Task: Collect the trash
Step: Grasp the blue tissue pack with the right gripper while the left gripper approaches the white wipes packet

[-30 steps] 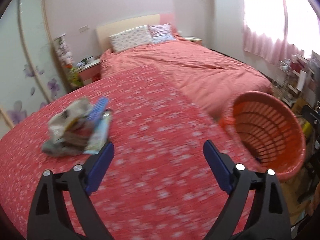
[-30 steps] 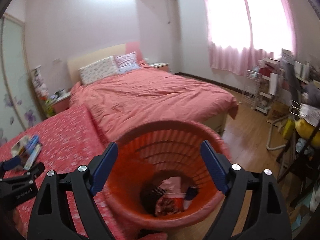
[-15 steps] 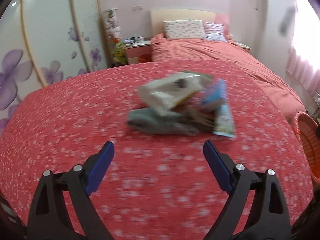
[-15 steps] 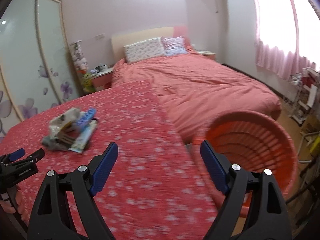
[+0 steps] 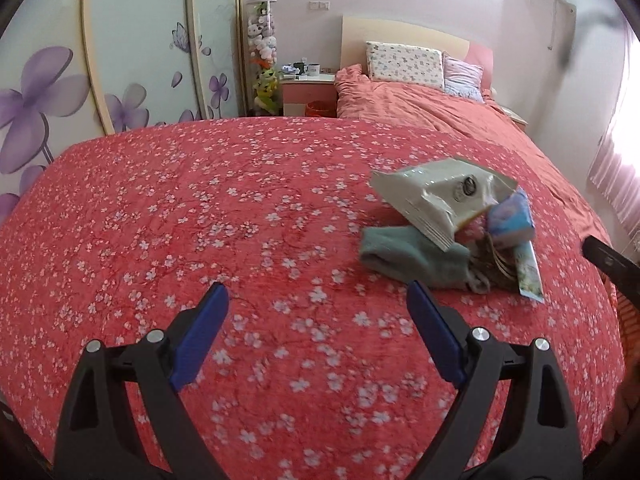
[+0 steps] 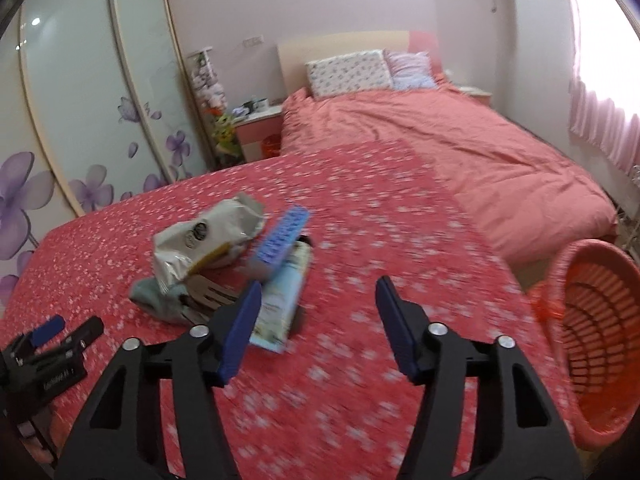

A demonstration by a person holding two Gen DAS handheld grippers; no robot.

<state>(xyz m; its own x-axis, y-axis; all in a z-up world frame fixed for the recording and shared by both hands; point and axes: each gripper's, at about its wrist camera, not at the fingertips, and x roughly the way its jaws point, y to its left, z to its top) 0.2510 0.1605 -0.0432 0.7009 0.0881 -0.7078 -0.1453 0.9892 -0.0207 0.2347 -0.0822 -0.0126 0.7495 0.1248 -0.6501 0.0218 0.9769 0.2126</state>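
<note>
Red floral cloth (image 5: 200,216) covers the desk we work over; the pile of trash sits on it, nothing collected in hand yet. Pile holds a cream snack bag (image 5: 436,196) on top, a teal sock (image 5: 404,258) under it, a blue tissue pack (image 5: 514,220), a flat pale-blue packet (image 6: 282,298), something brown and pronged we cannot name.

Left tool (image 5: 316,336): jaws wide, empty, cloth only between them; pile lies to its far right. Right tool (image 6: 316,326): jaws closing, nothing between them; its left finger (image 6: 240,332) overlaps the near end of the flat packet, touching or not we cannot tell. Orange basket (image 6: 600,320) stands low at the right, off the desk edge.

Risks as we judge them:
- Closing early, the right tool may only nudge the flat packet or pinch cloth.
- Items overlap; lifting one could drag the sock or spill the rest.
- Crinkly bag may slip from the pads.
- Both tools near the same pile could collide.
</note>
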